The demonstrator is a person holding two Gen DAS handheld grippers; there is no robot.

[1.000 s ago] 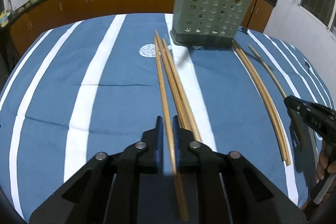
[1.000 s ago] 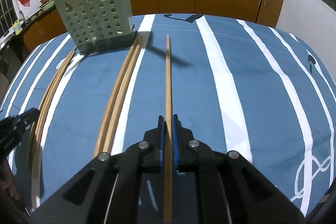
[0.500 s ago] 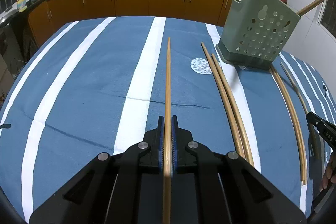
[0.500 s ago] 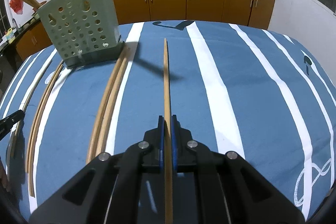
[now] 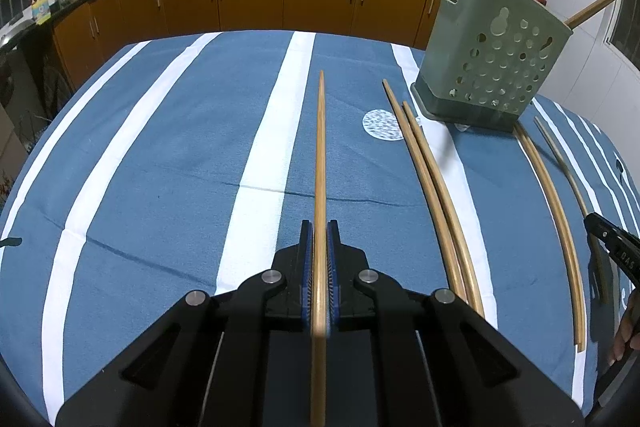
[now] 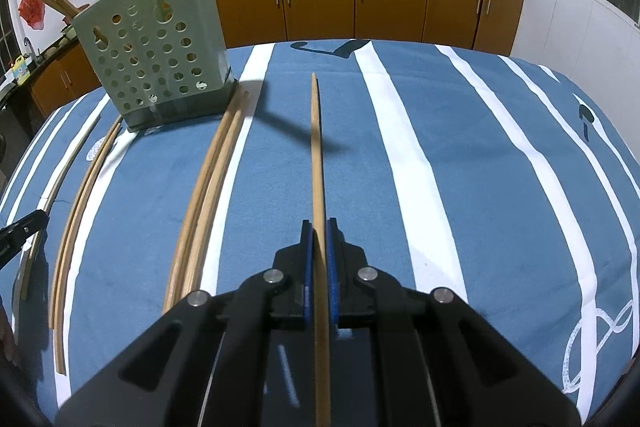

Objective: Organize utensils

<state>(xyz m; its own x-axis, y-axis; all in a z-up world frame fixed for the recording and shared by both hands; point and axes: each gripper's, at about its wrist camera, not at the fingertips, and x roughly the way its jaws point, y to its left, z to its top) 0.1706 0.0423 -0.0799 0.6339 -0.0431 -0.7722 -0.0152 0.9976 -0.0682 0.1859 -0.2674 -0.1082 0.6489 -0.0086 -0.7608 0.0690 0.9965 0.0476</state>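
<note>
My left gripper (image 5: 319,233) is shut on a long wooden chopstick (image 5: 320,147) that sticks forward above the blue striped cloth. My right gripper (image 6: 318,231) is likewise shut on another wooden chopstick (image 6: 316,147), held off the table. A green perforated utensil holder (image 5: 492,67) stands at the far right in the left wrist view, with chopsticks standing in it; the same holder (image 6: 154,63) is at the far left in the right wrist view. Loose chopstick pairs (image 5: 436,195) (image 6: 208,195) lie on the cloth beside it.
More chopsticks (image 5: 554,211) lie right of the holder, near the tip of the other gripper (image 5: 612,251). A round table with a blue cloth (image 5: 160,147) carries everything. Orange kitchen cabinets (image 6: 360,3) with woks on the counter run behind.
The left gripper lifted one chopstick out of the bundle of three and swung left, so the holder now sits further right in its view. The right gripper kept nearly still with its chopstick.
</note>
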